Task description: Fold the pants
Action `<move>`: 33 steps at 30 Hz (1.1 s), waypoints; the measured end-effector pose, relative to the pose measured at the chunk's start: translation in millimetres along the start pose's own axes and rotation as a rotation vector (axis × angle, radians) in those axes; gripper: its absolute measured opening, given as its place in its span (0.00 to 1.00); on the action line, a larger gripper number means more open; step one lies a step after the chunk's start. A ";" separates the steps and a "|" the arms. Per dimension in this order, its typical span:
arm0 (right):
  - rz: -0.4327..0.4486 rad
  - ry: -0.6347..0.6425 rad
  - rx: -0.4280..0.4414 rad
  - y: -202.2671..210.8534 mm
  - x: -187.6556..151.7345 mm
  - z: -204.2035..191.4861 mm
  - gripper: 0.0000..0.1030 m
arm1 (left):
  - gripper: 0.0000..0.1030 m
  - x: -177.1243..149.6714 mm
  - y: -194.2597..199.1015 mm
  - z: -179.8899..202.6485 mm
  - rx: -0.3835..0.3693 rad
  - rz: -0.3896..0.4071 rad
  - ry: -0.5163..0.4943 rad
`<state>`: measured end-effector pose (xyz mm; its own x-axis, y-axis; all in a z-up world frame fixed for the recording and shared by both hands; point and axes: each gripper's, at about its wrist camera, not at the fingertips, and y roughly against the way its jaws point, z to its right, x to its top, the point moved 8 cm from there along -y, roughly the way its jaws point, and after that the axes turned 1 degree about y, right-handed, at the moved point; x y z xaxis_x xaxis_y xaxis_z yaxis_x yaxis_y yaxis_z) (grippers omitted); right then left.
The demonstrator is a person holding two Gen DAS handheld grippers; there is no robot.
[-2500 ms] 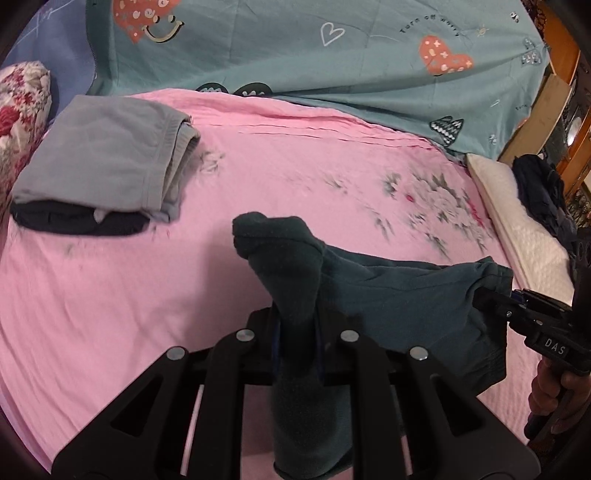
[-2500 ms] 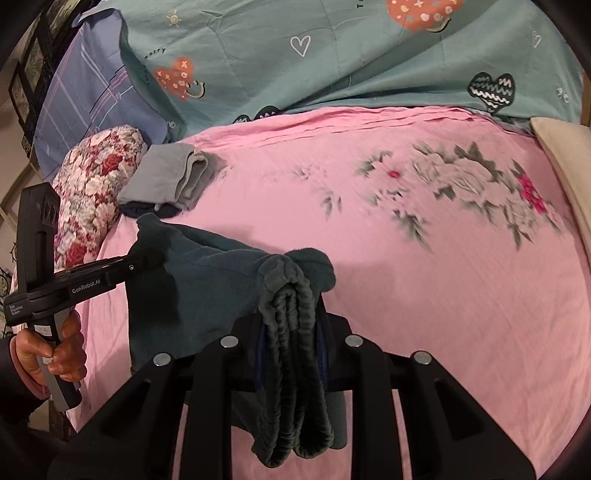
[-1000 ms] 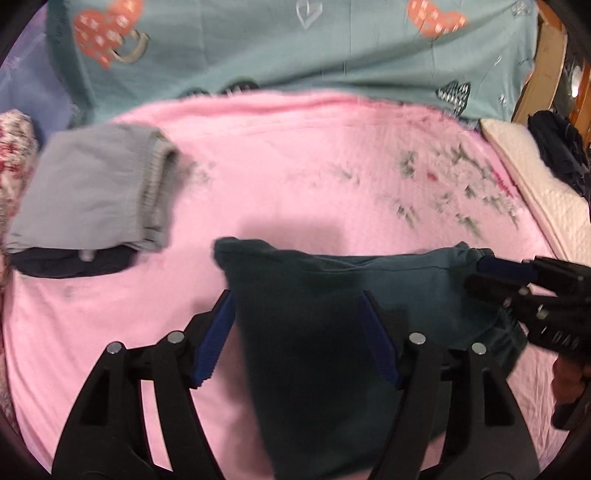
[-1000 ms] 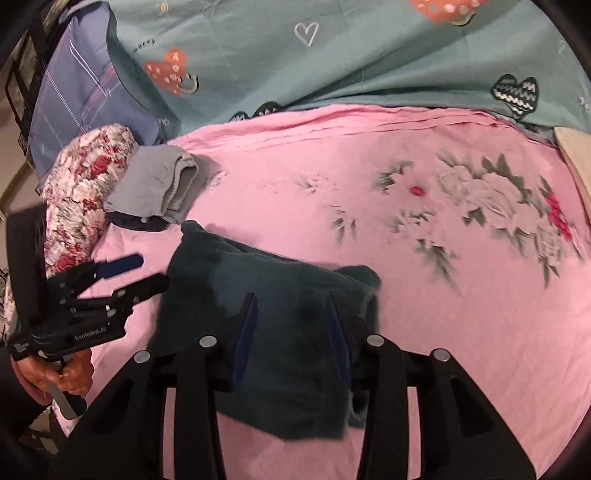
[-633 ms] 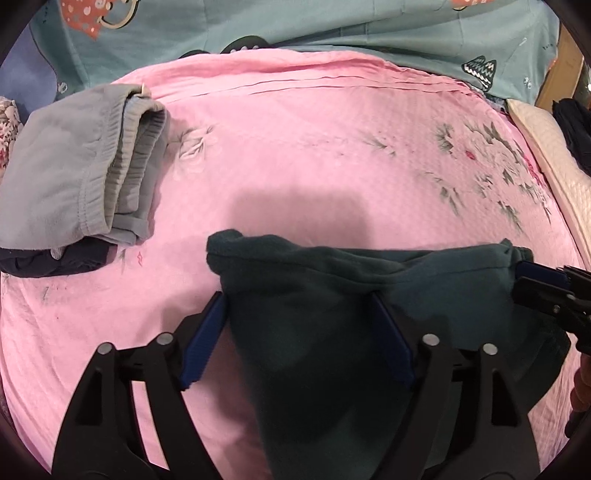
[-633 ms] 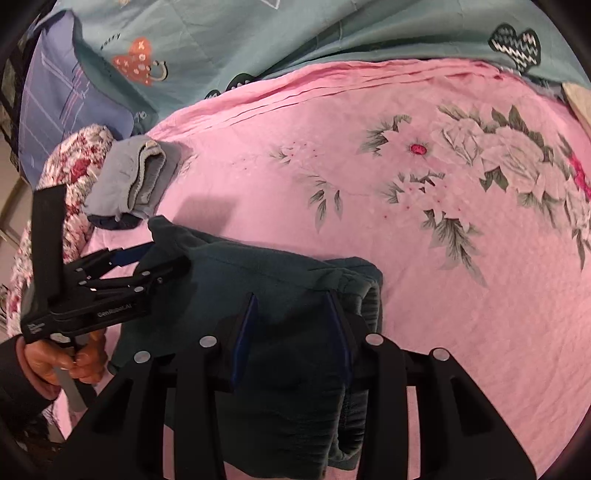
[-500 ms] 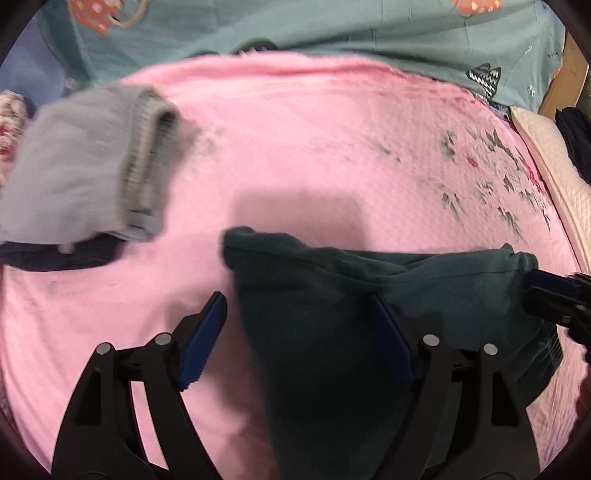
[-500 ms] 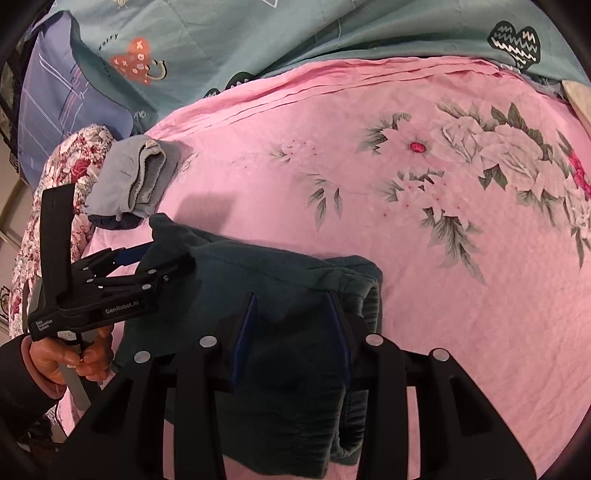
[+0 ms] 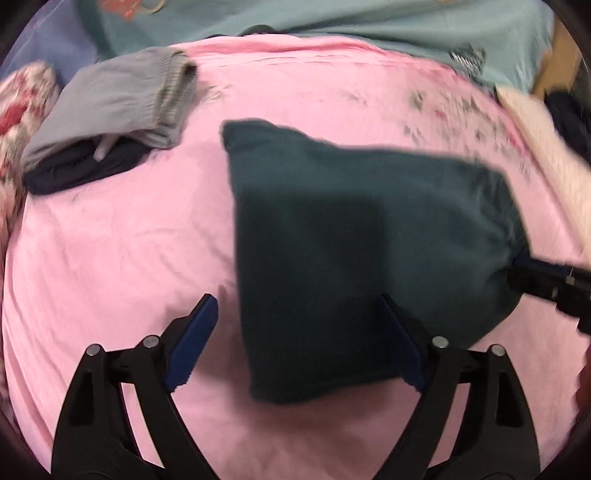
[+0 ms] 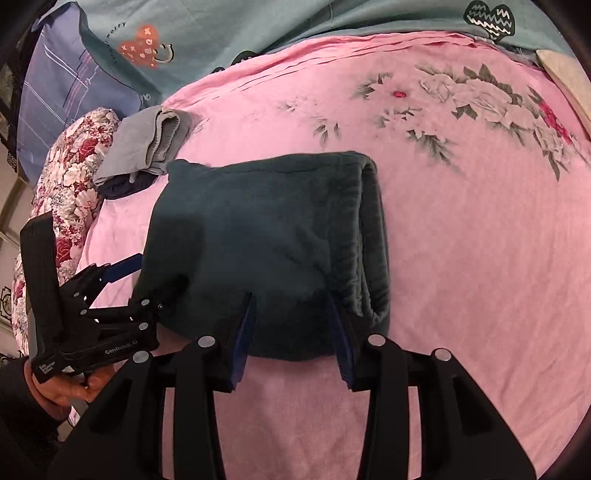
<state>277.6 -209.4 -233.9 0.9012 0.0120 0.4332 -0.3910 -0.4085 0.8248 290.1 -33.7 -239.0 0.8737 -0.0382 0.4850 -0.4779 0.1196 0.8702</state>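
The dark teal pants [image 9: 351, 240] lie folded in a flat block on the pink bedsheet [image 9: 110, 258], with the waistband fold on the right [image 10: 373, 236]. My left gripper [image 9: 295, 306] stands wide over their near left part and its jaws are opening. One blue pad [image 9: 195, 332] is off the cloth over the sheet, the other at the cloth's edge; nothing is pinched. My right gripper [image 10: 291, 301] is open at the near edge of the pants [image 10: 266, 236], which lie flat between its pads. The left gripper [image 10: 147, 280] also shows, held by a hand [image 10: 66, 387].
A folded grey garment [image 9: 118, 99] on a dark one lies at the far left, close to the pants' corner. A floral pillow [image 10: 70, 184], a blue pillow [image 10: 55, 92] and a teal quilt [image 10: 258, 29] line the far side. A cream cushion [image 9: 535, 147] lies right.
Both grippers were shut on bunched, lifted pants; they let go and the pants now lie flat and folded. The left jaws have spread wider and both grippers sit further back, at the near edge.
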 end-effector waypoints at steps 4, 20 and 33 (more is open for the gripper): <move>0.060 -0.018 -0.025 35.3 7.8 -6.9 0.55 | 0.87 -1.4 53.4 -3.7 0.066 0.072 -0.022; 0.031 0.125 -0.161 111.8 -67.1 -39.8 0.99 | 0.96 -83.4 189.2 11.7 0.201 0.089 0.018; 0.166 0.078 -0.281 182.6 -93.5 -68.2 0.99 | 0.97 -81.1 225.1 30.8 0.077 0.164 -0.087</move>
<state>109.3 -222.9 -99.1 0.8081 0.0412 0.5876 -0.5773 -0.1428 0.8039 108.9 -34.3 -79.8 0.7739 -0.1105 0.6236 -0.6217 0.0549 0.7813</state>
